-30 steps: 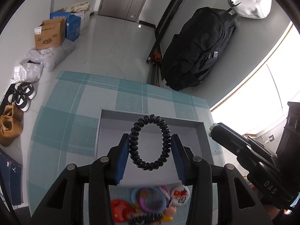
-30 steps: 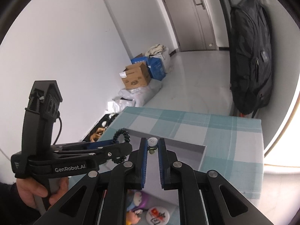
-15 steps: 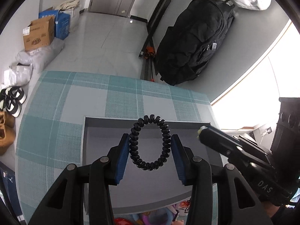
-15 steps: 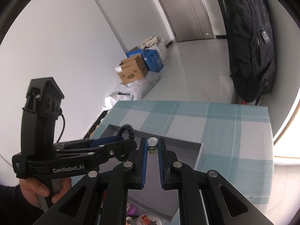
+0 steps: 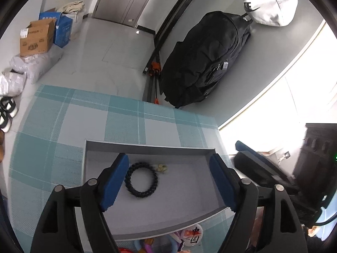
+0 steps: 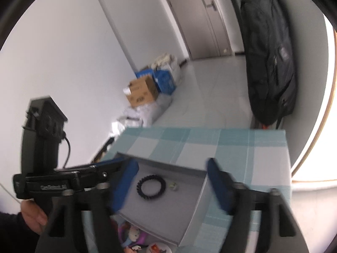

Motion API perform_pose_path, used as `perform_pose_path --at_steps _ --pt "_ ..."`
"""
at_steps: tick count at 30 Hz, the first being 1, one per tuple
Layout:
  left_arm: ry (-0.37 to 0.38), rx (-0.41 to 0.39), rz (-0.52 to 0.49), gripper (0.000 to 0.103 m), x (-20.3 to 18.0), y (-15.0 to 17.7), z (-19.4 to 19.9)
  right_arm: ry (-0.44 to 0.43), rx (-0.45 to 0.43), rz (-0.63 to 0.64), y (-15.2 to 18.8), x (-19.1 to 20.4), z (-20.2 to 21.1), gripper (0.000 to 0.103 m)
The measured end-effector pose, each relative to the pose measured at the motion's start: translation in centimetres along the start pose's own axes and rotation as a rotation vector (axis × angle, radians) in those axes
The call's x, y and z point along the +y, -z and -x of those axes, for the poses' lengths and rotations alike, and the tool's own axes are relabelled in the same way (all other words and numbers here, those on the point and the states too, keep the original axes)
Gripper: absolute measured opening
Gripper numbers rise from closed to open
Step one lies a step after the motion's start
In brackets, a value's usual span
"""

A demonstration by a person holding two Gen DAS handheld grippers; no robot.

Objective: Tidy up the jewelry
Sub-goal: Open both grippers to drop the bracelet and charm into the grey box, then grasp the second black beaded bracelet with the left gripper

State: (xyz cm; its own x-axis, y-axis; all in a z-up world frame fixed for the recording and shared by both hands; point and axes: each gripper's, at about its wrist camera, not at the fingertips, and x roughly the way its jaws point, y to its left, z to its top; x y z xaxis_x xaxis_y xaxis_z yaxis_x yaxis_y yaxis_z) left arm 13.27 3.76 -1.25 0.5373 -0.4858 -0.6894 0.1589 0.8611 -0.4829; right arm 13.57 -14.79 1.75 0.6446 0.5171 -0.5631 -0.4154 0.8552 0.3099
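Two pairs of tongs hang over a grey tray, and both are letting go. The left tongs have their blue pads spreading, with nothing pressed between them; the black coil hair tie lies flat on the tray floor below, seen close to the left pad in that view. The right tongs are likewise opening, their pads clear of anything, and the small pale charm rests on the tray floor just right of the hair tie, nearly touching it.

Nearest the cameras, at the tray's front edge, a heap of colourful trinkets waits on the checked desk: a round badge, some rings of plastic, other bits too small to make out. I judge the step in hand to be the drop-off of one item per hand, just finished. The next move calls for drawing both tongs back toward that heap and choosing a fresh piece each, without nudging what already lies in the tray.

The hair tie is a closed ring lying flat, slightly oval in the left view, so it points nowhere in particular. Whether the charm has a long axis I cannot tell.

Beyond the desk a black backpack leans against the wall.
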Motion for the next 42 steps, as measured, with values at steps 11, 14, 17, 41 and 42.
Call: perform_pose_path --at_steps 11,14,17,41,42 --pt "-0.161 -0.093 -0.084 0.076 -1.3 1.1 1.8 0.04 -0.035 0.029 0.6 0.4 1.3 0.102" --pt "-0.216 -0.1 -0.11 0.076 -1.6 1.8 2.3 0.041 -0.044 0.032 1.0 0.6 2.0 0.103" --pt "-0.245 -0.113 -0.125 0.076 -1.9 2.4 3.0 0.049 -0.031 0.043 1.5 0.9 2.2 0.103" --pt "-0.182 0.063 0.072 0.076 0.3 8.8 4.6 0.083 0.056 0.094 6.2 3.3 4.0 0.103" --pt "-0.188 0.078 0.085 0.076 0.4 9.1 4.2 0.084 0.061 0.085 6.4 3.2 4.0 0.103"
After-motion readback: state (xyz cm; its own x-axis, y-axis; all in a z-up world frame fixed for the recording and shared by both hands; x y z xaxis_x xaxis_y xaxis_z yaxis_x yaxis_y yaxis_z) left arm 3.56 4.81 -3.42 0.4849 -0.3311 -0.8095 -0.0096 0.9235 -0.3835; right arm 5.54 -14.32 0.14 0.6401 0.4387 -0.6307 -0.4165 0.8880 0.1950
